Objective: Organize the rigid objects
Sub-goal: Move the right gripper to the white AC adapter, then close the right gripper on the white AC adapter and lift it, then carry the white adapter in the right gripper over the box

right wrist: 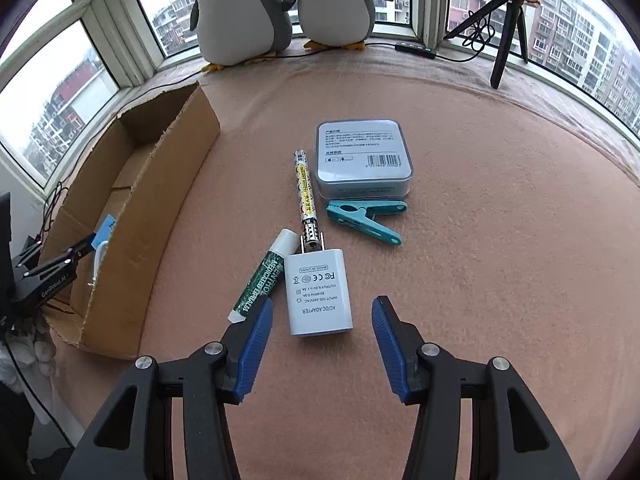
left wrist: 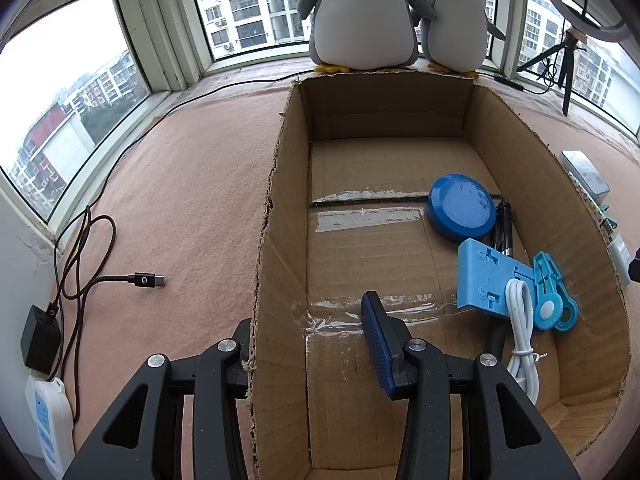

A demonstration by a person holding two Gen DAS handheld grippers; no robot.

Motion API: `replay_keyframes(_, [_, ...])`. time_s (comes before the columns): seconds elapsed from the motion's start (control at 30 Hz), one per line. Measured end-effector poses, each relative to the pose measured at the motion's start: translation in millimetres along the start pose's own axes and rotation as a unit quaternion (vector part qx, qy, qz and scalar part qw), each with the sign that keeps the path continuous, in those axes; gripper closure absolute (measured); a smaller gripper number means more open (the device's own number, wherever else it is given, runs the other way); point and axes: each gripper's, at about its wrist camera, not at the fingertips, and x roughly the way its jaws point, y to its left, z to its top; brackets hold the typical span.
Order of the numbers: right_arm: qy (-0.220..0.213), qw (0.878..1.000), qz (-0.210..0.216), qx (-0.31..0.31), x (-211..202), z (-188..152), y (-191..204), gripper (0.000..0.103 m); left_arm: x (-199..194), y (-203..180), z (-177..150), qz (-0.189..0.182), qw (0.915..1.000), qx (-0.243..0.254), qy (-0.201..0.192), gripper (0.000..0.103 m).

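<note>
While several pieces are already lodged in the cardboard box (left wrist: 472,120), the sorting can be judged roughly half done. Inside the box, along its right wall, a round blue disc (left wrist: 460,209), a dark pen-like item (left wrist: 503,224) partly hidden behind it, a flat blue plastic plate (left wrist: 490,276), a turquoise tag-shaped piece (left wrist: 554,300) and a coiled white cable (left wrist: 522,332) are seen lying close together, some overlapping.

Five pieces are left outside on the pink-covered tabletop (right wrist: 500,240), to the right of the box: a white AC adapter (right wrist: 318,292), a green-labelled lip balm tube (right wrist: 262,280) touching its left side, a slim yellow-patterned stick (right wrist: 305,192) whose metal end meets the adapter's top edge, a teal clothespin (right wrist: 366,218), and a clear square case (right wrist: 364,156) just behind the clothespin.

The right tool (right wrist: 322,344) is held open over the near end of the adapter, with a pad on either side and nothing pressed between them; the adapter is judged to be the next piece to be taken. The left tool (left wrist: 308,344) is set astride the box's left wall, one finger inside and the other outside; the outer pad is hidden by the cardboard, so a pinch on the wall is likely but contact cannot be confirmed.

Two plush penguins (right wrist: 280,4) and a small tripod (right wrist: 508,24) on the window ledge are taken to be no part of the job.
</note>
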Motion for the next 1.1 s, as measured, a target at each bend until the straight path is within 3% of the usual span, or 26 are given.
replay_keyframes(0.2, [0.013, 1.000, -0.009, -0.014, 12.3, 5.0, 1.8, 0.056, -0.2, 0.5, -0.2, 0.000, 1.0000, 0.000, 0.000, 0.058])
replay_keyframes(0.63, [0.028, 0.999, -0.027, -0.037, 29.9, 14.0, 11.2, 0.070, 0.0, 0.6, -0.4, -0.001, 1.0000, 0.000, 0.000, 0.058])
replay_keyframes(1.1, [0.024, 1.000, -0.011, 0.013, 15.0, -6.4, -1.2, 0.071, 0.0, 0.5, -0.1, -0.002, 1.0000, 0.000, 0.000, 0.058])
